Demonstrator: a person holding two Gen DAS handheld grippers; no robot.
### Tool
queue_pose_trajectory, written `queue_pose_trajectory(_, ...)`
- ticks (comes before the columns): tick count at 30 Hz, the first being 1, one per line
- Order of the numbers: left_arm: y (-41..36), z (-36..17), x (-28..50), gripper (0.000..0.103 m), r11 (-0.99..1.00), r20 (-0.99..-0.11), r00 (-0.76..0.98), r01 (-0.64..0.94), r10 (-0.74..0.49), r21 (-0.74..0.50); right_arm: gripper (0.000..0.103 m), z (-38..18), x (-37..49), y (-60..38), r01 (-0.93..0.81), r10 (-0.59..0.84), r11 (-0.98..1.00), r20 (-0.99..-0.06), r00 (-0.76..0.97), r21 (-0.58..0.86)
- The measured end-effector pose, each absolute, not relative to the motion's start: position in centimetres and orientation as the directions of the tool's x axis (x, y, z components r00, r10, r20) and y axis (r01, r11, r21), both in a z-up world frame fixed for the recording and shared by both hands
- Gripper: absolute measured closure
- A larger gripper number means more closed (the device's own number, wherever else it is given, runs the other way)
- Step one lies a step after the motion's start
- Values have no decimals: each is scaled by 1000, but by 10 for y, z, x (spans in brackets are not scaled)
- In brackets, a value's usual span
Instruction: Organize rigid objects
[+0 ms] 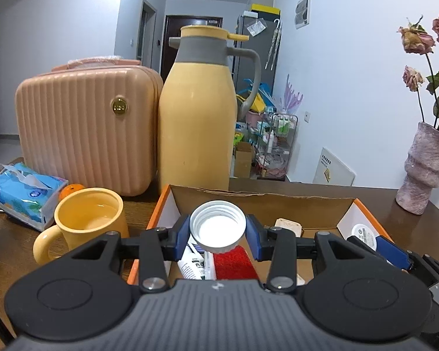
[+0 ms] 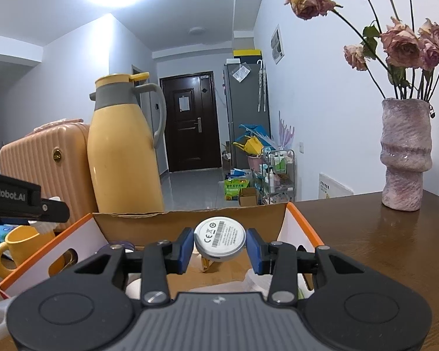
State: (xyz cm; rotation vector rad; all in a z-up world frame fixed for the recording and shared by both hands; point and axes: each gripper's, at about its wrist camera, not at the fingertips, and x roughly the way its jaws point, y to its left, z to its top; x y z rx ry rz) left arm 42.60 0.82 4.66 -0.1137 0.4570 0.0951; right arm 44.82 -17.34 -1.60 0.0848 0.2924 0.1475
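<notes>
My left gripper (image 1: 218,231) is shut on a white screw cap (image 1: 218,227), its threaded inside facing the camera, held above the orange-rimmed cardboard box (image 1: 248,199). Under it in the box lie a white tube (image 1: 191,264), a red pad (image 1: 234,263) and a beige block (image 1: 288,225). My right gripper (image 2: 219,247) is shut on a round white disc (image 2: 219,239) with a printed label, held over the same box (image 2: 295,222). That disc (image 1: 364,232) and the right gripper's blue fingers (image 1: 392,253) show at the box's right end in the left wrist view.
A yellow thermos jug (image 1: 197,117) and a pink ribbed case (image 1: 85,128) stand behind the box. A yellow mug (image 1: 87,222), a tissue pack (image 1: 26,193) and an orange sit to the left. A pink vase (image 2: 405,155) of dried roses stands on the brown table (image 2: 365,234) at right.
</notes>
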Motion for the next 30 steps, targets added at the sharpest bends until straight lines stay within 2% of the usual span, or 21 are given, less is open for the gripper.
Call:
queue_pose_trajectory(14,24,38,453,62,991,-482,872,-123,81,-56,64,-14,460,-168,-152,163,987,-314,936,58)
queue_pose_trajectory(15,24,38,454,56,991,-482,872,-121,79,-56,64,-14,460,-168,-152,163,987,-320,933,58)
queue_pose_trajectory(16,25,37,454,41,991,-483,872,-118,77,-55,62,-13,459,-168,-149,160,987,-320,934,56)
queue_pose_trajectory(17,25,37,454,33,992,-485,871,-116,76,-54,53,-13,460,-168,-145,154,988,-322,934,51)
queue_pose_trajectory(18,25,37,454,20,992,-485,872,-110,69,-55,46,-12,459,-168,-141,148,989,-322,935,46)
queue_pose_trajectory(20,25,38,451,9,992,-469,880,-110,70,-58,19,-9,458,-169,-135,143,990,-313,939,47)
queue_pose_trajectory(21,24,39,449,0,992,-456,886,-120,86,-46,13,-8,456,-170,-130,138,990,-305,942,47)
queue_pose_trajectory(23,22,42,445,0,992,-428,898,-125,100,-30,0,-6,453,-169,-125,130,991,-290,948,36)
queue_pose_trajectory(30,17,47,435,0,991,-373,920,-130,117,-12,0,-2,449,-170,-109,116,993,-272,955,41)
